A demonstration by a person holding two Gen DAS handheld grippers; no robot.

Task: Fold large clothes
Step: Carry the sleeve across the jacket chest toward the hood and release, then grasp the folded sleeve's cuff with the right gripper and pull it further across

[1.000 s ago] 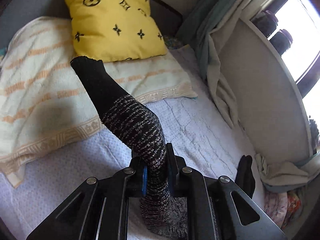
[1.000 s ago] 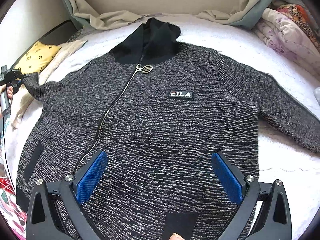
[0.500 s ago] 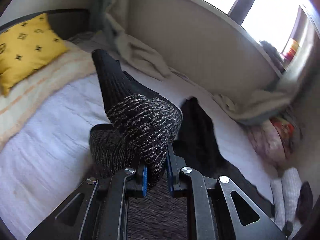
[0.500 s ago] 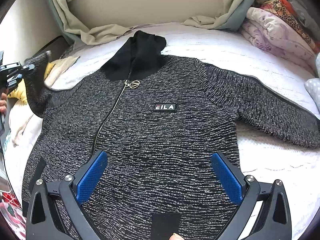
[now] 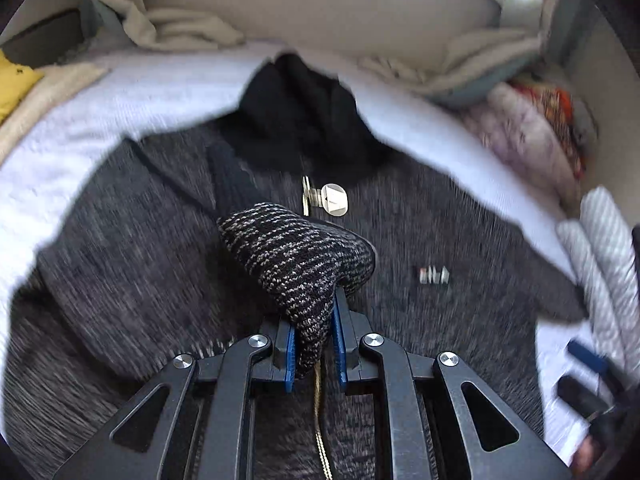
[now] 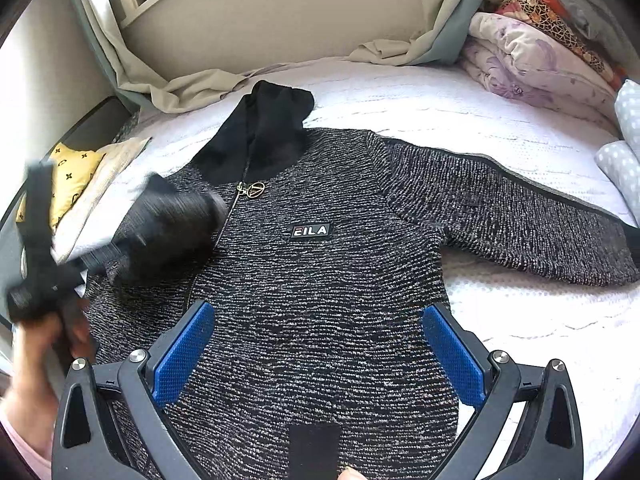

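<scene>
A black-and-grey knit zip jacket (image 6: 320, 300) with a black collar lies face up on the white bed; it also shows in the left wrist view (image 5: 120, 248). My left gripper (image 5: 314, 344) is shut on the jacket's left sleeve (image 5: 296, 256) and holds it over the chest near the zipper pull (image 5: 334, 199). In the right wrist view this gripper (image 6: 44, 264) and the sleeve (image 6: 168, 220) are blurred at the left. My right gripper (image 6: 316, 348) is open and empty above the jacket's lower front. The other sleeve (image 6: 520, 220) lies stretched out to the right.
A yellow pillow (image 6: 72, 176) on a cream towel lies at the left. Folded floral blankets (image 6: 532, 64) and dotted pillows (image 6: 628, 148) are stacked at the right. Crumpled beige sheets (image 6: 200, 84) line the wall behind the bed.
My left gripper has swung the sleeve from out by the yellow pillow inward, over the jacket's chest. My right gripper has stayed open above the hem.
</scene>
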